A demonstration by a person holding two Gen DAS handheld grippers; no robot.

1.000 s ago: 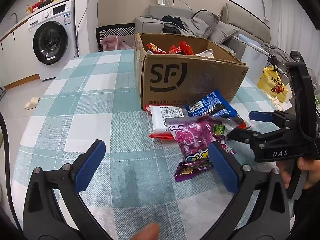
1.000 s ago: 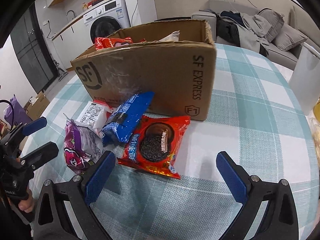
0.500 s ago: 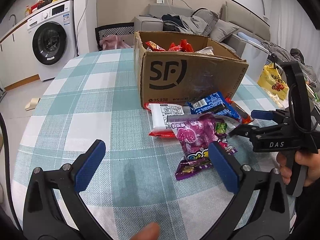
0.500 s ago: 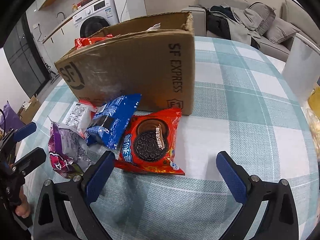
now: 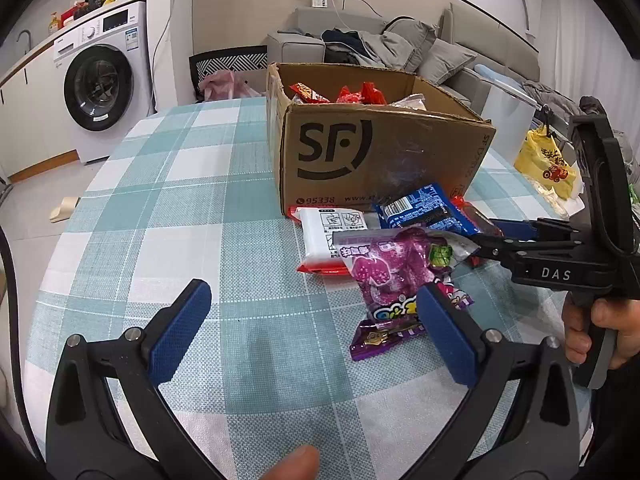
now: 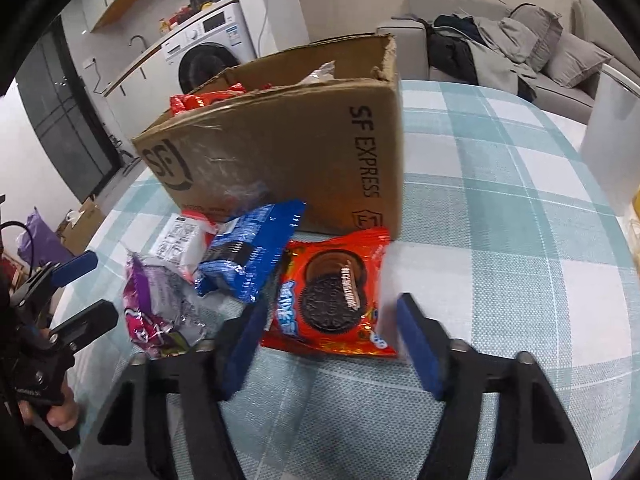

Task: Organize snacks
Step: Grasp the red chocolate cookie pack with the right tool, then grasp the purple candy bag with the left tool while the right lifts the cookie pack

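Snacks (image 6: pixel 328 300) lie beside the box (image 6: pixel 288 152); right tool (image 6: pixel 328 344) has just been narrowing, astride the red pack but not yet pinching, left tool (image 5: pixel 308 328) wide and empty.

Right gripper (image 6: pixel 328 336) jaws newly narrowed around the red cookie packet (image 6: pixel 332 300).

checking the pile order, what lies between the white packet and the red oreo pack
The blue cookie pack lies between the white packet and the red oreo pack, seen in the right wrist view.
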